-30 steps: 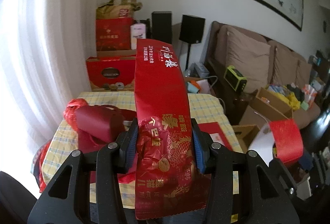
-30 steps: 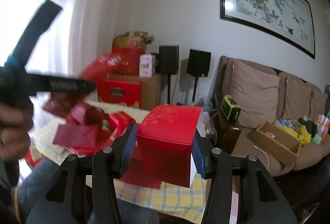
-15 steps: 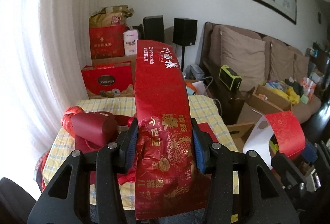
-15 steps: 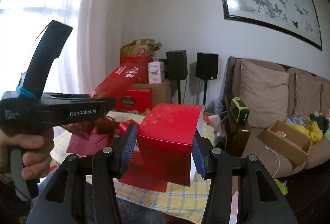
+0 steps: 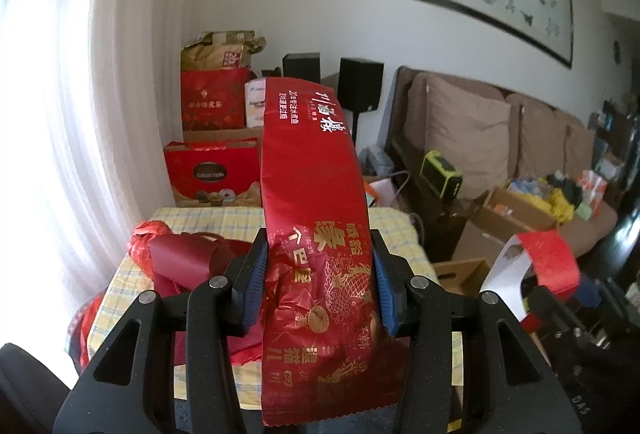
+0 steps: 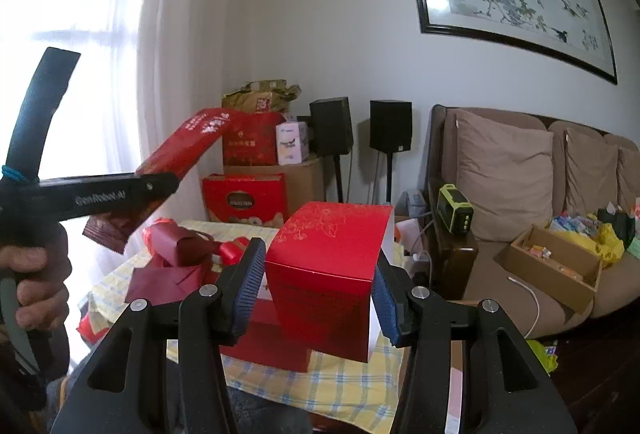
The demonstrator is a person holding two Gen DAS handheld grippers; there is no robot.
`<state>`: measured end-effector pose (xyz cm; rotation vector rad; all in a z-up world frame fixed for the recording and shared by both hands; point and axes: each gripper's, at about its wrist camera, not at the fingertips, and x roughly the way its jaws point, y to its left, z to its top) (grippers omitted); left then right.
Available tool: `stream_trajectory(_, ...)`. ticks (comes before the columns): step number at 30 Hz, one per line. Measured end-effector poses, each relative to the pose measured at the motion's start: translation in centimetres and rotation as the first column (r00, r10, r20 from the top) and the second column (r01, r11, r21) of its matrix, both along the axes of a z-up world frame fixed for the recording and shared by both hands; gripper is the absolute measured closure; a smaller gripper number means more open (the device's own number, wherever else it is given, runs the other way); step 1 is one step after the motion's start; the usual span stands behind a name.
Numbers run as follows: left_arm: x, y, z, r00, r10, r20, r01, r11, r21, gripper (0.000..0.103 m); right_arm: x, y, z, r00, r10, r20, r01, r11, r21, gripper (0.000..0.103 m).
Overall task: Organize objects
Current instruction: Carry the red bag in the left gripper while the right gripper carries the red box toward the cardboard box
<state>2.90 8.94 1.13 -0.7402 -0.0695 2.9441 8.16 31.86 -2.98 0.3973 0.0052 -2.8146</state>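
Note:
My left gripper (image 5: 320, 288) is shut on a long red foil packet (image 5: 316, 218) with gold and white lettering, which sticks out forward and up above the table. In the right wrist view the same packet (image 6: 188, 144) shows at the left, in the left gripper held by a hand (image 6: 32, 274). My right gripper (image 6: 318, 278) is shut on a red box (image 6: 328, 262) with a gold floral top and a white side, held over the checked tablecloth (image 6: 332, 370). Dark red boxes and red wrapping (image 5: 180, 258) lie in a heap on the table.
Red gift boxes (image 5: 212, 170) and a brown bag are stacked behind the table by the curtain. Two black speakers (image 6: 390, 126) stand by the wall. A brown sofa (image 6: 520, 194) at the right holds cushions, a cardboard box (image 6: 552, 262) and clutter. A flat red box (image 6: 264, 334) lies on the table.
Both grippers have lifted and shifted slightly with their loads still held. In the right wrist view the left gripper and its packet have risen and come clearly into sight at the left.

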Motion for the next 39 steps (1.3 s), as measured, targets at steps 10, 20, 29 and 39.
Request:
stream_trajectory(10, 0.4, -0.1, 0.7, 0.999, 0.022, -0.038, -0.023, 0.999, -0.024, 0.060, 0.0, 2.1, 1.1, 1.000, -0.022, -0.003, 0.022, 1.000, -0.016, 0.052)
stream_trajectory(20, 0.4, 0.5, 0.4, 1.000, 0.011, -0.029, -0.012, 0.999, -0.036, 0.060, 0.3, 4.6, 2.0, 0.999, -0.054, 0.002, 0.054, 0.996, -0.072, 0.052)
stream_trajectory(29, 0.5, 0.8, 0.5, 1.000, -0.021, 0.011, 0.021, 1.000, 0.004, 0.060, 0.5, 5.3, 2.5, 0.997, -0.074, -0.001, 0.074, 0.995, -0.072, 0.052)
stream_trajectory(39, 1.3, 2.2, 0.9, 0.999, -0.038, -0.022, 0.037, 0.999, -0.034, 0.060, 0.2, 6.2, 2.7, 0.996, -0.091, 0.015, 0.092, 0.993, -0.071, 0.052)
